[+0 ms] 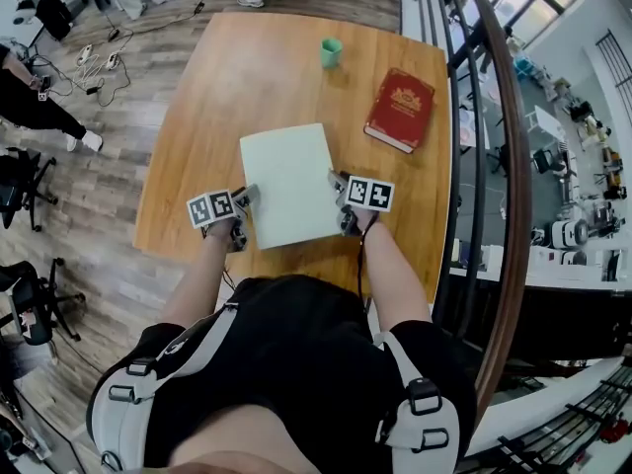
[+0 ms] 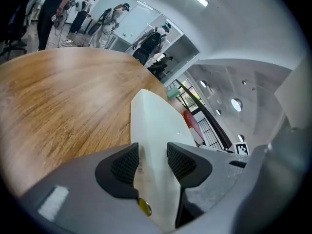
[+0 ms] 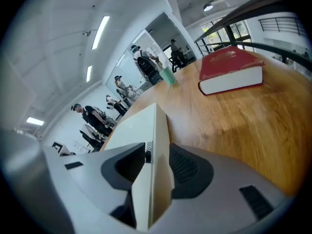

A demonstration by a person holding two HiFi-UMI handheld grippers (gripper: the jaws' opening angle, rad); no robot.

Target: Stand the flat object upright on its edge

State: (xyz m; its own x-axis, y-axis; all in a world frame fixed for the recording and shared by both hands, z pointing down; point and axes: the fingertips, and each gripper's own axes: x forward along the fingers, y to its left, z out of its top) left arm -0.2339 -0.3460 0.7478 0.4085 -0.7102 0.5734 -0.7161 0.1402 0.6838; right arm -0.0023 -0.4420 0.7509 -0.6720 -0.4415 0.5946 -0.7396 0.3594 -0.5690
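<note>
Head view shows the pale flat object (image 1: 289, 184), a book or thin box, lying broad face up on the table (image 1: 247, 77), close to the near edge and about midway along it. By that, the job looks barely begun: nothing stands on its edge yet, and the whole lift and tip-up is still to do.

Its near left corner sits between the jaws of the left gripper (image 1: 244, 201), and its near right corner between those of the right gripper (image 1: 342, 188). In each gripper view the jaws are spread wide about the object's rim, with gaps showing, so neither seems to be pinching it.

Further off, a red book (image 1: 399, 109) lies flat toward the right edge. One container is present, a green cup (image 1: 331, 52) upright near the far edge; what it holds cannot be made out.
</note>
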